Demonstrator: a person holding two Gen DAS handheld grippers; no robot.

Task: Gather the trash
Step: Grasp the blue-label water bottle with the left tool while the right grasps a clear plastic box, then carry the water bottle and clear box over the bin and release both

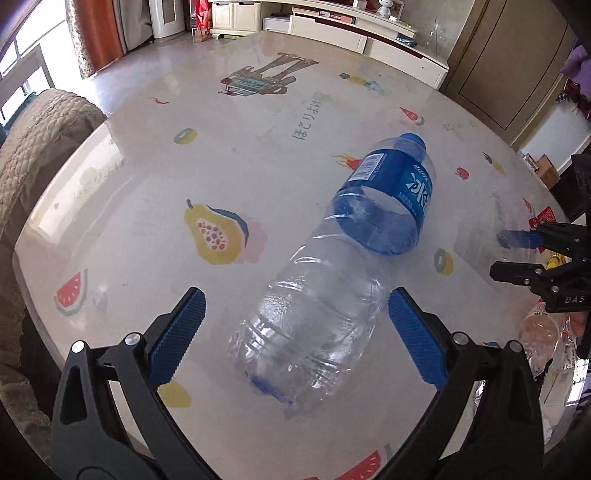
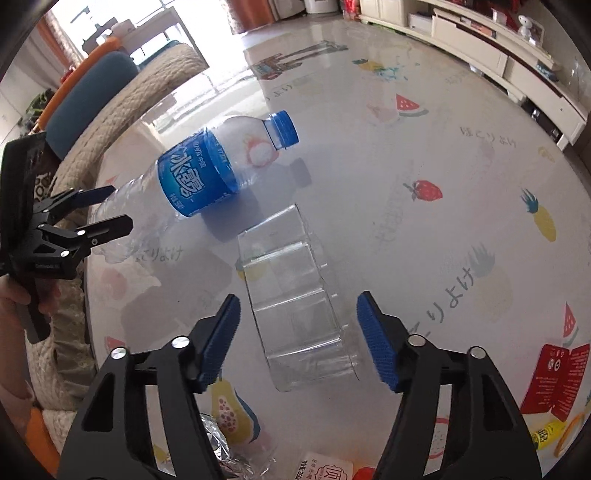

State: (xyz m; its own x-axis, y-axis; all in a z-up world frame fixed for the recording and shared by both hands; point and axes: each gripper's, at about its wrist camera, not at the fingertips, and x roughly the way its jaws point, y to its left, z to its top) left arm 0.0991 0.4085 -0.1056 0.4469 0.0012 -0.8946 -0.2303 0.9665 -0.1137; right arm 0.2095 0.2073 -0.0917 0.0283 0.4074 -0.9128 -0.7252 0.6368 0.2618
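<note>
Sunlit and glossy, the table [image 1: 229, 177] wears a cloth printed with fruit: pears, watermelon slices, strawberries, pineapples. On it lies an empty clear water bottle [image 1: 332, 266] with a blue label and blue cap, on its side, its cap end pointing toward the far edge. The left gripper [image 1: 297, 325] hovers over the bottle's ribbed lower half with its blue-padded fingers [image 1: 177, 332] spread wide, one on each side of the bottle and neither pad pressing on it. Just beside the bottle lies a clear ribbed plastic tray [image 2: 299, 306]. The right gripper [image 2: 299, 339] is above it, its fingers [image 2: 376, 343] standing apart on either side of the tray without touching it, at a moderate spread. In the right wrist view the left gripper shows at the left edge, a hand [image 2: 14, 299] grasping its handle. Near the table's closer edge lie a red leaflet [image 2: 554, 376], crumpled foil [image 2: 218, 443] and a yellow wrapper [image 2: 546, 435]. A woven chair back [image 2: 122, 122] rises beside the table; cream cabinets [image 1: 332, 22] line the far wall.
</note>
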